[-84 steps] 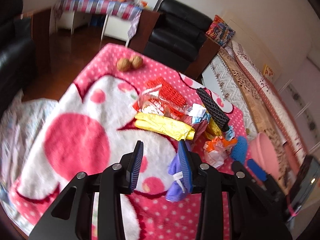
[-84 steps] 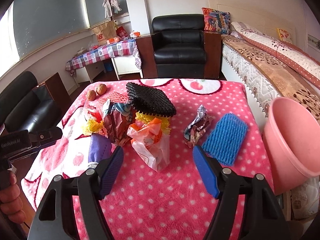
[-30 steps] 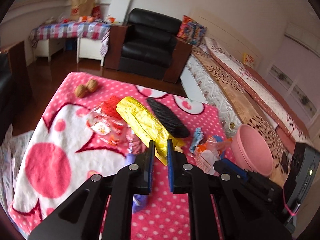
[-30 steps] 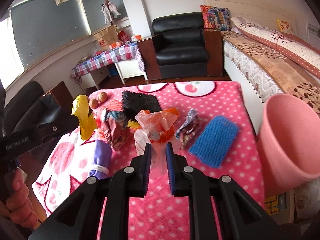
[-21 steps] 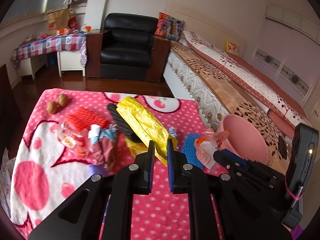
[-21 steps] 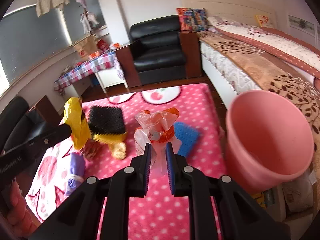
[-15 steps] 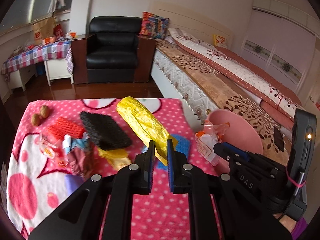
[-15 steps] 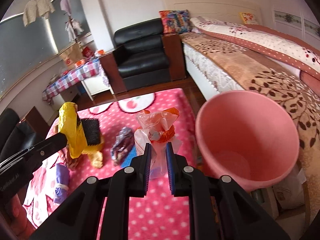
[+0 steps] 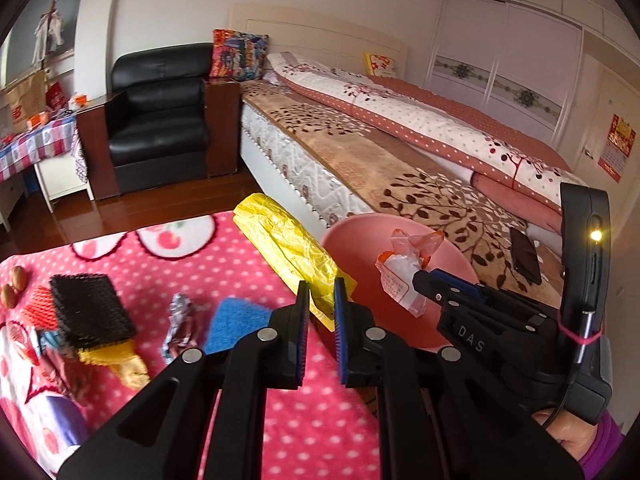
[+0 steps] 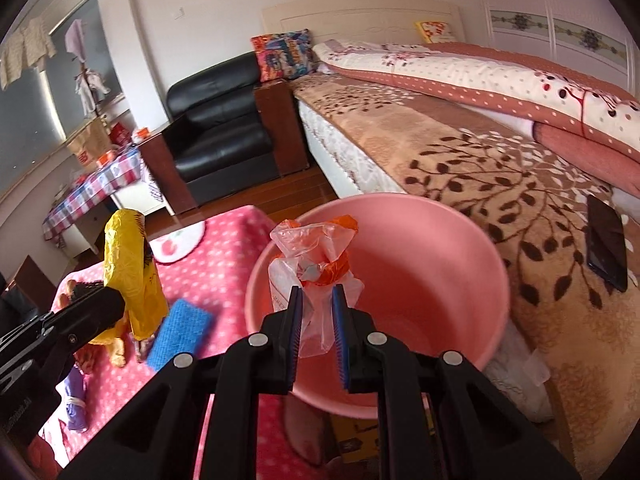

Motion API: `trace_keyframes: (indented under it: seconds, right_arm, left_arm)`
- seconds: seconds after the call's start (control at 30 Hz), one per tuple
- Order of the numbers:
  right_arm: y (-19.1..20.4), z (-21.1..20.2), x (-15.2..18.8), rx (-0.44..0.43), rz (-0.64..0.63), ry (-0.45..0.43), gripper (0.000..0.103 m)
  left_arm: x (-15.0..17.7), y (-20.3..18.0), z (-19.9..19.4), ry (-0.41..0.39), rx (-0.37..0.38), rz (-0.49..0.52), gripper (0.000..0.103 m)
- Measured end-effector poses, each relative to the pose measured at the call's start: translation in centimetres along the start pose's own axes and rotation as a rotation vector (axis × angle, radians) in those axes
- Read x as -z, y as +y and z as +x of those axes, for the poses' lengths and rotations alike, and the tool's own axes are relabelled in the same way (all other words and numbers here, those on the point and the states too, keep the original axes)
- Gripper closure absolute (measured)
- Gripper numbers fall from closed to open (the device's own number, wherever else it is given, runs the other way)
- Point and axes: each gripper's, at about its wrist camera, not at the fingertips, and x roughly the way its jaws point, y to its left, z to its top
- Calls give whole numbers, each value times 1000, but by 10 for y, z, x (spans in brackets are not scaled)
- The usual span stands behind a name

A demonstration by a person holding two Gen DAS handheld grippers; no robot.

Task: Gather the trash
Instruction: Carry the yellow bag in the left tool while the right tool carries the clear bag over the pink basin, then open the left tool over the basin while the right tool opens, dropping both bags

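Both tongs have swung away from the heap of litter on the desk, and the round pink plastic basin (image 10: 420,264), earlier off at the edge, now fills the middle of the right wrist view. Left tongs (image 9: 319,292) are nearly closed, pinching the lower end of a long crinkled yellow plastic wrapper (image 9: 288,246) that slants up toward 11 o'clock over the pink polka-dot blanket covering the desk (image 9: 224,264). Right tongs (image 10: 316,300) are likewise almost closed, gripping a clear plastic bag with orange print (image 10: 316,268), which stands up from the pads over the near part of the basin's opening. From the left wrist view the basin (image 9: 360,240) sits at 2 o'clock of the left tongs, beside the desk's edge and next to the bed with the brown leaf-patterned cover (image 9: 400,168). Left behind on the blanket at 9 o'clock are a blue scouring pad (image 9: 236,322), a crumpled foil wrapper (image 9: 180,330), a black mesh pad (image 9: 90,312) and two walnuts (image 9: 14,284). A dark phone (image 10: 606,252) lies on the bed.
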Motion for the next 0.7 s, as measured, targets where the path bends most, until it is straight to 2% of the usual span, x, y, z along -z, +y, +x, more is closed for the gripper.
trace_keyframes:
  seconds: [0.37, 0.7]
  right_arm:
    - [-39, 15, -3, 61, 7, 29, 88]
    - [-46, 28, -3, 88, -16, 57, 88]
  left_arm:
    - [-1, -46, 46, 48, 27, 56, 92]
    - [1, -53, 70, 79, 29, 55, 92]
